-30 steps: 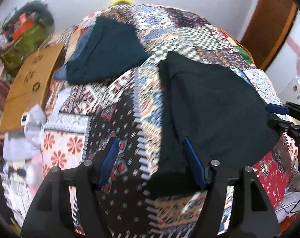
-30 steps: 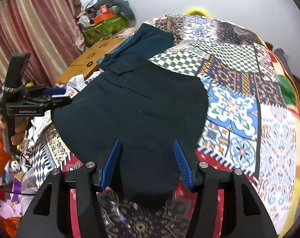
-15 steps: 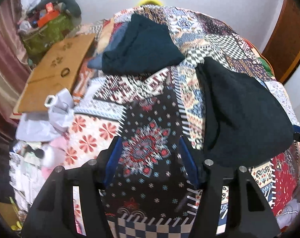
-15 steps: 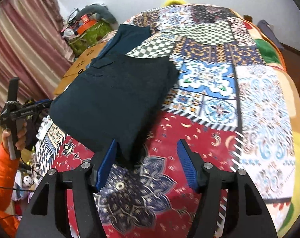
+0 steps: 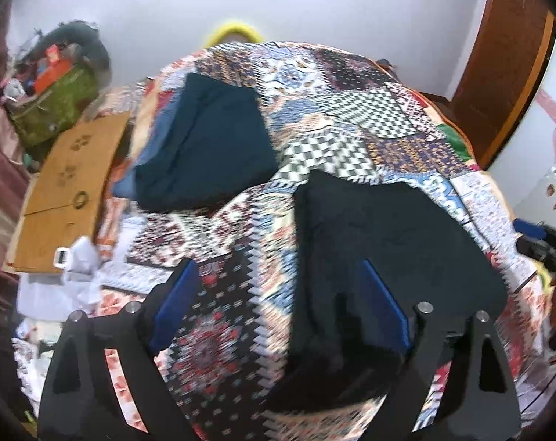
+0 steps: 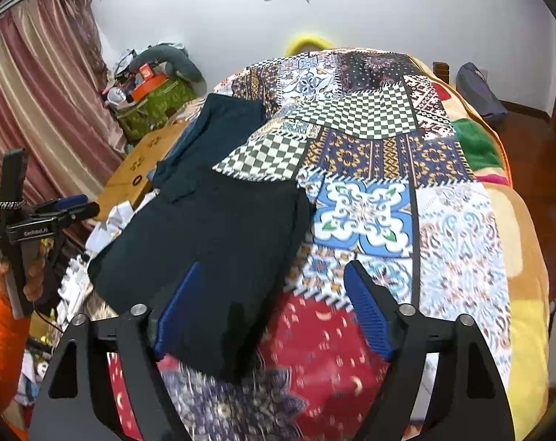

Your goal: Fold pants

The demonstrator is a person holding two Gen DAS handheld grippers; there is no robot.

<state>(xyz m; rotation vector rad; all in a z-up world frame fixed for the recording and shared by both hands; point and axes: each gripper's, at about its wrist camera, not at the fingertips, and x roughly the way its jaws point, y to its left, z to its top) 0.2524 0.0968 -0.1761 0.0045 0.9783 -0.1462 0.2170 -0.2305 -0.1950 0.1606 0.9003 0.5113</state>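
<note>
Right now both my grippers hang above the bed with nothing between their pads: the left gripper has its jaws opening over the near left edge of the pants, and the right gripper is opening too, its left finger over the cloth and its right finger over bare quilt. The pants lie folded into a dark, flat slab near the bed's front edge, toward the left side, their far end close to a second folded dark garment near the left edge.

I judge the fabric soft, light and limp: it will sag and slide on itself, so a one-point pinch would let the fold fall open. I would take it at two corners of one short edge, pads going under all layers.

For room, the quilt to the right and toward the far edge is bare. The left edge is tight, with the other garment, a wooden board and clutter beside it.
</note>
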